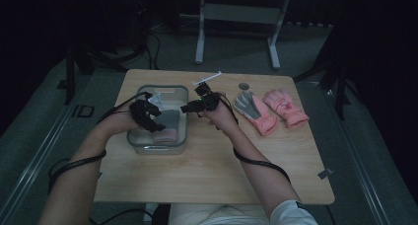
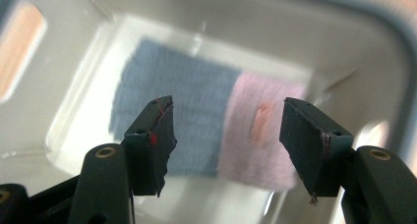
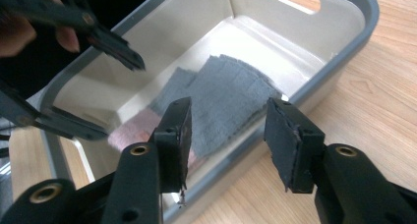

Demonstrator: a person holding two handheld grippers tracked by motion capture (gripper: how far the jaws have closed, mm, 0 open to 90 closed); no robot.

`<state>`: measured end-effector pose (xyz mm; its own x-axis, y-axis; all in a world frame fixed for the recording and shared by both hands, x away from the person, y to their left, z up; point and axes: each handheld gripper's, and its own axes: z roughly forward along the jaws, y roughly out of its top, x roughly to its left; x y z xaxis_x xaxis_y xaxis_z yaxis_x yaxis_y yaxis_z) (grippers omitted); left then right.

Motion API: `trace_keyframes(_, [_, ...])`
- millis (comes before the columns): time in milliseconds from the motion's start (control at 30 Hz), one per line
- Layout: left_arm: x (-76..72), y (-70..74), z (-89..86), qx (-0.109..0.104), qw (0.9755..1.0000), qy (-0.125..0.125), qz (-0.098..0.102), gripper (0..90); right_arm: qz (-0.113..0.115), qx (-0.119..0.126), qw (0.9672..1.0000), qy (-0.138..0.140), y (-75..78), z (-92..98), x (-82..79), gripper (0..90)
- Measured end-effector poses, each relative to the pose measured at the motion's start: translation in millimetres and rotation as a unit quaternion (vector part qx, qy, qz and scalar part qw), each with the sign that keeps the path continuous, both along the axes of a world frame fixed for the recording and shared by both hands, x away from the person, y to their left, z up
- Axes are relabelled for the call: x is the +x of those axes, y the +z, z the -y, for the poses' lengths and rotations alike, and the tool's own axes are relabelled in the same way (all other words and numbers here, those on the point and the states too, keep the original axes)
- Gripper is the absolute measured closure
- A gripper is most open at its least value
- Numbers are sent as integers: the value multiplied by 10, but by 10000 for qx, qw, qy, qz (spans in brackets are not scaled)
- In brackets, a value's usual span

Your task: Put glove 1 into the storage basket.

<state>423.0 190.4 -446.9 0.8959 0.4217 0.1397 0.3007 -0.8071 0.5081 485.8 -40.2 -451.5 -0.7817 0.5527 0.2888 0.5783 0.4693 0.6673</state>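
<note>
A grey and pink glove (image 1: 165, 127) lies flat in the bottom of a pale bin (image 1: 183, 136) with a grey rim. In the left gripper view the glove (image 2: 206, 121) shows its grey hand and pink cuff beneath my left gripper (image 2: 227, 135), which hangs open over it, holding nothing. My left gripper (image 1: 150, 117) is inside the bin's mouth. My right gripper (image 1: 190, 106) hovers open at the bin's right rim; its jaws (image 3: 228, 130) frame the rim and the glove (image 3: 221, 98), nothing between them. Two more pink gloves (image 1: 271, 110) lie on the table to the right.
The bin (image 3: 339, 62) sits left of centre on a wooden table (image 1: 212, 170). A thin white stick (image 1: 207, 78) and a small round grey disc (image 1: 243, 86) lie near the far edge. A table frame (image 1: 236, 22) stands on the floor beyond.
</note>
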Motion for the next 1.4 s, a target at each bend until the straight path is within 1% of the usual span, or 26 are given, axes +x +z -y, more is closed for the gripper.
trace_keyframes(67, [-29, 65, 26, -265, 9996, 51, -3, 352, 81, -36, 10000, 46, 12, 42, -27, 538])
trace_keyframes(100, [-50, 92, 48, -380, 9992, 68, 51, 335, 108, -9, 9999, 29, 25, 68, -40, 550])
trace_keyframes(133, [-62, 117, 67, -506, 9987, 69, 32, 333, 96, 13, 9999, 29, 40, 94, -51, 568])
trace_keyframes(167, [-77, 133, 95, -589, 9982, 76, 33, 333, 127, 10, 9999, 45, 54, 119, -66, 576])
trace_keyframes(200, [-94, 149, 130, -560, 9983, 91, 122, 333, 173, 7, 9998, 56, 69, 143, -79, 579])
trace_keyframes(267, [-113, 170, 197, -668, 9977, 103, 90, 337, 218, 19, 9997, 76, 105, 191, -111, 595])
trace_keyframes(300, [-127, 180, 239, -649, 9977, 103, 154, 338, 247, 24, 9997, 79, 127, 217, -128, 596])
trace_keyframes(333, [-141, 189, 279, -725, 9973, 57, 135, 339, 284, 38, 9996, 83, 147, 248, -145, 597])
trace_keyframes(400, [-171, 201, 380, -719, 9973, 60, 136, 341, 344, 61, 9994, 72, 179, 323, -174, 598])
trace_keyframes(433, [-192, 207, 428, -790, 9968, -10, 125, 342, 379, 55, 9993, 57, 189, 366, -190, 598])
trace_keyframes(467, [-205, 208, 480, -811, 9966, 8, 114, 341, 396, 45, 9992, 34, 196, 412, -205, 599])
trace_keyframes(533, [-229, 203, 585, -822, 9966, 10, 77, 342, 417, 59, 9991, 20, 193, 504, -237, 604])
trace_keyframes(600, [-261, 188, 703, -755, 9971, 54, 76, 352, 353, -18, 9993, 105, 177, 601, -282, 631])
trace_keyframes(633, [-278, 184, 753, -810, 9967, -25, 20, 354, 403, -22, 9991, 158, 167, 656, -306, 631])
trace_keyframes(700, [-315, 176, 864, -759, 9971, -31, 2, 363, 461, -71, 9987, 221, 152, 768, -341, 629])
trace_keyframes(733, [-331, 166, 912, -809, 9967, -97, -62, 364, 526, -128, 9983, 204, 144, 822, -353, 622])
trace_keyframes(767, [-354, 160, 962, -798, 9967, -128, -75, 364, 592, -168, 9979, 181, 137, 877, -363, 623])
trace_keyframes(800, [-375, 151, 1012, -733, 9972, -159, -42, 364, 583, -167, 9980, 182, 133, 934, -367, 624])
trace_keyframes(933, [-469, 98, 1180, -776, 9967, -221, -42, 364, 665, -121, 9977, 66, 134, 1172, -378, 618])
trace_keyframes(967, [-502, 84, 1224, -762, 9968, -230, 13, 364, 712, -122, 9974, 11, 138, 1235, -379, 613])
trace_keyframes(1067, [-573, 37, 1343, -560, 9981, -192, 170, 364, 881, -184, 9958, -155, 136, 1426, -362, 614])
trace_keyframes(1133, [-608, 3, 1394, -708, 9974, -115, 79, 351, 980, -286, 9944, -255, 132, 1558, -340, 620])
trace_keyframes(1200, [-651, -53, 1452, -774, 9969, -92, 40, 277, 1042, -367, 9932, -367, 129, 1695, -312, 621])
trace_keyframes(1267, [-694, -124, 1511, -892, 9960, -11, -99, 210, 1099, -457, 9916, -508, 120, 1835, -274, 623])
trace_keyframes(1300, [-714, -159, 1534, -978, 9949, -36, -226, 158, 1117, -468, 9909, -579, 112, 1901, -251, 622])
trace_keyframes(1400, [-802, -261, 1605, -1157, 9924, -7, -427, 111, 1331, -592, 9870, -686, 91, 2082, -163, 628])
